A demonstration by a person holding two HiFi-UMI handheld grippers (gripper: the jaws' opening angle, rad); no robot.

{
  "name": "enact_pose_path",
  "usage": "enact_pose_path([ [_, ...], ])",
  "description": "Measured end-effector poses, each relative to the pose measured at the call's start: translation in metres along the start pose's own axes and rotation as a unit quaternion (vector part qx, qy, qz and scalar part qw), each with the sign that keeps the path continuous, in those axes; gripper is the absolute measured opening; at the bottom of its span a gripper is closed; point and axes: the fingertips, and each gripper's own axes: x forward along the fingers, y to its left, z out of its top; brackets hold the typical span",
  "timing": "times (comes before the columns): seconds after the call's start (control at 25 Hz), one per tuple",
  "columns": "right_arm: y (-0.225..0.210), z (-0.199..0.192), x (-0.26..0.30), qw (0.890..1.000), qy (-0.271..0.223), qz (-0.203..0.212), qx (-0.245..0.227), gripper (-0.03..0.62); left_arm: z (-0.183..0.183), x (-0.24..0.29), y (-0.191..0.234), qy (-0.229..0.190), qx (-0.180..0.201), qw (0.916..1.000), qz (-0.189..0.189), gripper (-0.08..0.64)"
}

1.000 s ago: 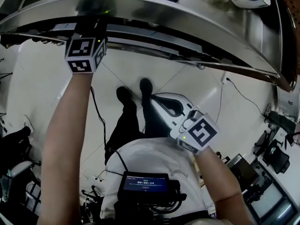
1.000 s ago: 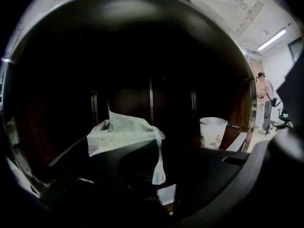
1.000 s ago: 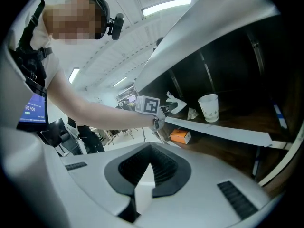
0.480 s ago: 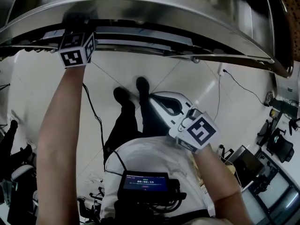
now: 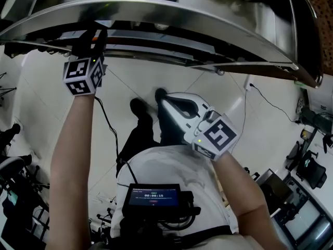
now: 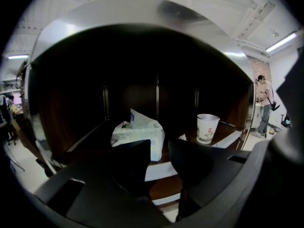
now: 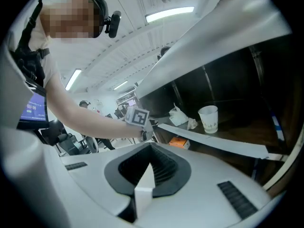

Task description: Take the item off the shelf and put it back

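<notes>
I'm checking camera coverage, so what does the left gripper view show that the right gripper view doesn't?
Only the left gripper view: the left gripper from behind, its dark jaws having just been opening and standing apart with nothing between them, and a bystander past the right end of the shelf. Only the right gripper view: that gripper's marker cube from outside, the wearer's forearm, and an orange box on a lower level. Both: the paper cup and the tissue pack on the shelf.
</notes>
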Motion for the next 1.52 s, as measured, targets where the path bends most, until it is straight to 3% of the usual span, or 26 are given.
enact_pose_path([
  [0.24,0.023,0.029,0.018,0.998,-0.014,0.049,-0.034,0.006,-0.017,-0.076,-0.015,0.027,-0.01,0.9995,-0.01,0.014],
  [0.44,0.048,0.05,0.032,0.993,-0.021,0.093,-0.063,0.006,-0.018,-0.142,-0.033,0.034,-0.033,0.9984,-0.03,0.0],
  [0.76,0.085,0.088,0.048,0.983,-0.029,0.151,-0.098,0.006,0.03,-0.233,-0.056,-0.022,-0.073,0.9955,-0.057,0.0],
  [1.08,0.122,0.121,0.051,0.975,-0.046,0.195,-0.099,0.006,0.084,-0.283,-0.081,-0.074,-0.077,0.9908,-0.083,0.0],
  [1.24,0.137,0.13,0.047,0.971,-0.054,0.217,-0.083,0.005,0.106,-0.299,-0.101,-0.11,-0.086,0.9814,-0.132,0.0],
  [1.32,0.143,0.136,0.043,0.969,-0.06,0.226,-0.078,0.005,0.115,-0.305,-0.109,-0.126,-0.082,0.9768,-0.153,0.0],
  [1.52,0.148,0.141,0.033,0.967,-0.063,0.224,-0.103,0.004,0.121,-0.305,-0.121,-0.124,-0.047,0.9777,-0.163,0.0],
])
